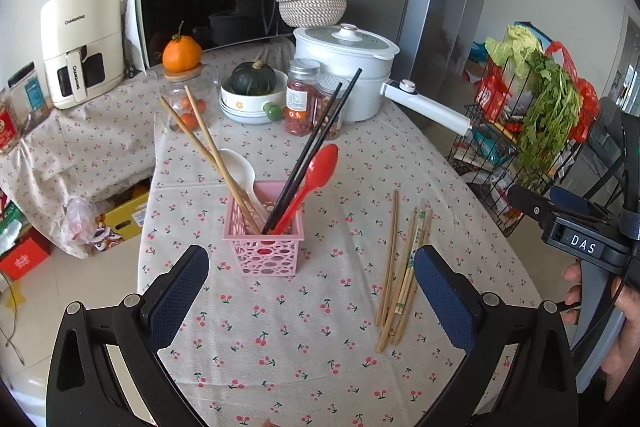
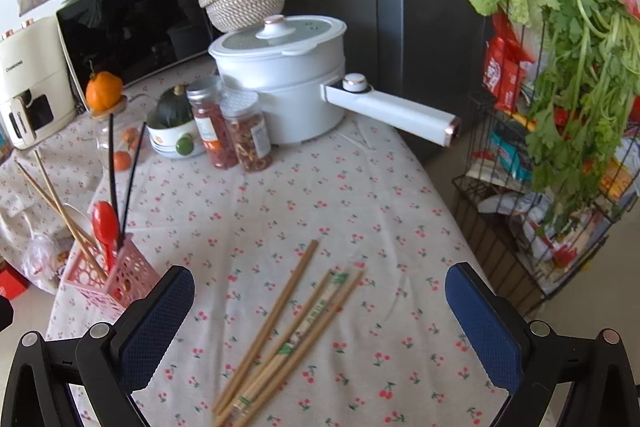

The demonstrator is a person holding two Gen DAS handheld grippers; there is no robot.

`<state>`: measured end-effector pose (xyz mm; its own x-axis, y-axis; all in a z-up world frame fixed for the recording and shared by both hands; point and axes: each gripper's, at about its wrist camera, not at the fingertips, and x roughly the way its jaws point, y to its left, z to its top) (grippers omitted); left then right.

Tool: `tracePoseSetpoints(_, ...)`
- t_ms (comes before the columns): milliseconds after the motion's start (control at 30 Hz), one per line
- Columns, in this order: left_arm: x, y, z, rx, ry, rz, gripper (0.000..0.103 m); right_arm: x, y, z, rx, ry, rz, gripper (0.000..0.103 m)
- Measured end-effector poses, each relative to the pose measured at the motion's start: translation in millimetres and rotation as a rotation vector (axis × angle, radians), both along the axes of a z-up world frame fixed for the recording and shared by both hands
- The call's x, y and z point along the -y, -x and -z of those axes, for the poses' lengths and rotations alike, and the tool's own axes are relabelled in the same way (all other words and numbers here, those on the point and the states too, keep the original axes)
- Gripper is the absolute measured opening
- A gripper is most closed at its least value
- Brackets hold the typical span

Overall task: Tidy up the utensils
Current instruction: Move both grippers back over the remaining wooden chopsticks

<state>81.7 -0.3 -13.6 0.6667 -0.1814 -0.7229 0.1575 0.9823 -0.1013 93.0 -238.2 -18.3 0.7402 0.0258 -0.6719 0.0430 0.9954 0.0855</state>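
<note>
Both tongs stand wide apart with nothing between them: the left tongs [image 1: 310, 297] hover before the pink basket [image 1: 262, 247], which holds a red spoon [image 1: 310, 183], black and wooden chopsticks; the right tongs [image 2: 320, 327] hang over loose bamboo chopsticks [image 2: 280, 331] near the surface's [image 2: 320, 187] right edge

Behind on the cherry-print cloth [image 1: 280, 327] stand a white pot [image 1: 344, 67], two spice jars [image 1: 300, 103], a squash in a bowl [image 1: 253, 79], a microwave [image 1: 208, 7] and an air fryer [image 1: 82, 43], with a wire rack [image 2: 520, 227] of greens [image 2: 580, 87] at the right.
</note>
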Motion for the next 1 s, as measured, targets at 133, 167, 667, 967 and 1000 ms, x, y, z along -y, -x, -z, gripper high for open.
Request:
tracePoseSetpoints(133,18.0,-2.0,11.8,-0.035,-0.016,0.034,0.103,13.5,4.1,10.4,-0.049,0.014,0.021,0.103)
tracePoseSetpoints(167,22.5,-2.8,14.4,-0.042,-0.021,0.039,0.103,16.2,4.6,12.5,-0.060,0.026,0.030,0.103)
tracePoseSetpoints(667,88.4,-27.6,63.2,-0.159,-0.083,0.097,0.103,45.7,-6.5,37.0,-0.167,0.035,0.074,0.103)
tracePoseSetpoints(967,107.6,-53.3,108.3,-0.307,-0.046,0.097,0.103,64.9,-22.7,57.6,-0.254,0.038,0.083,0.103)
tracePoseSetpoints(1000,108.0,-54.5,112.5,-0.318,-0.034,0.098,0.103,67.7,-23.3,58.1,-0.256,0.036,0.085,0.103)
